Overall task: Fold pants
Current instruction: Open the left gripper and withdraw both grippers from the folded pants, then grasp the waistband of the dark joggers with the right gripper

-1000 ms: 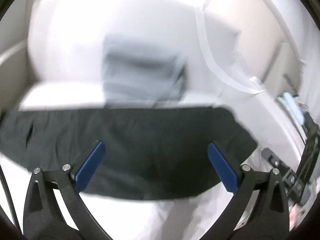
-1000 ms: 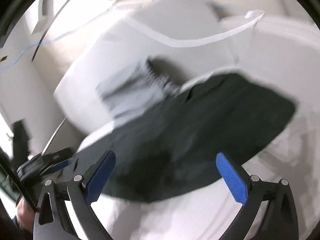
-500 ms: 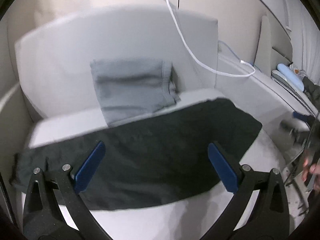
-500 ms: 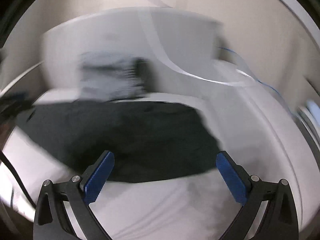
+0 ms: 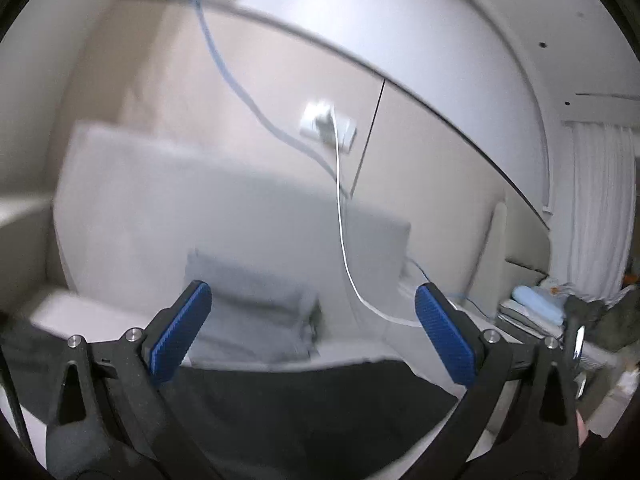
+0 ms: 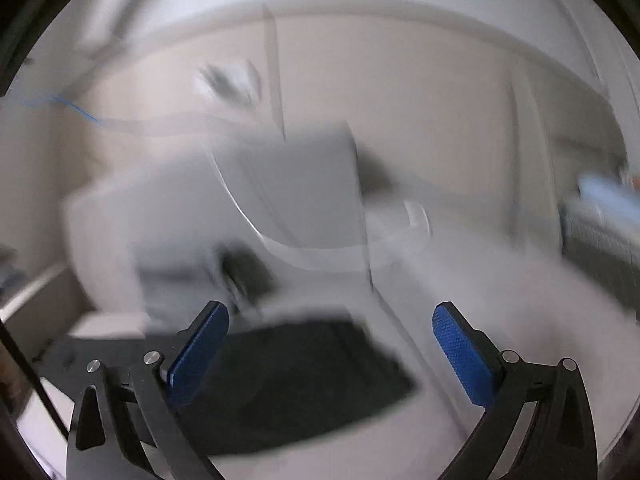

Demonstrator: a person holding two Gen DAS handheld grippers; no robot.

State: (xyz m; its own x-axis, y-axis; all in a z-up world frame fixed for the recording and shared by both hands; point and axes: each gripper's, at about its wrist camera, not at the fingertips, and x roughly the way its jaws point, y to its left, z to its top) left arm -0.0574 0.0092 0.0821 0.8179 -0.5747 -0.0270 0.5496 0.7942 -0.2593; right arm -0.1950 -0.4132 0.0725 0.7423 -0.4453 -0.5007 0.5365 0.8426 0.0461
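A pale bed (image 5: pixel 360 352) against beige wall panels: dark pants (image 5: pixel 304 408) lie flat below both grippers' fingers, left gripper (image 5: pixel 310 332) and right gripper (image 6: pixel 330 354) wide and empty; best descend squarely onto an edge.

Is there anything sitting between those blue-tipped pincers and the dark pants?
Nothing visible. The dark pants lie flat just below both open grippers, left and right. The grey folded cloth lies beyond the pants, not in the way.
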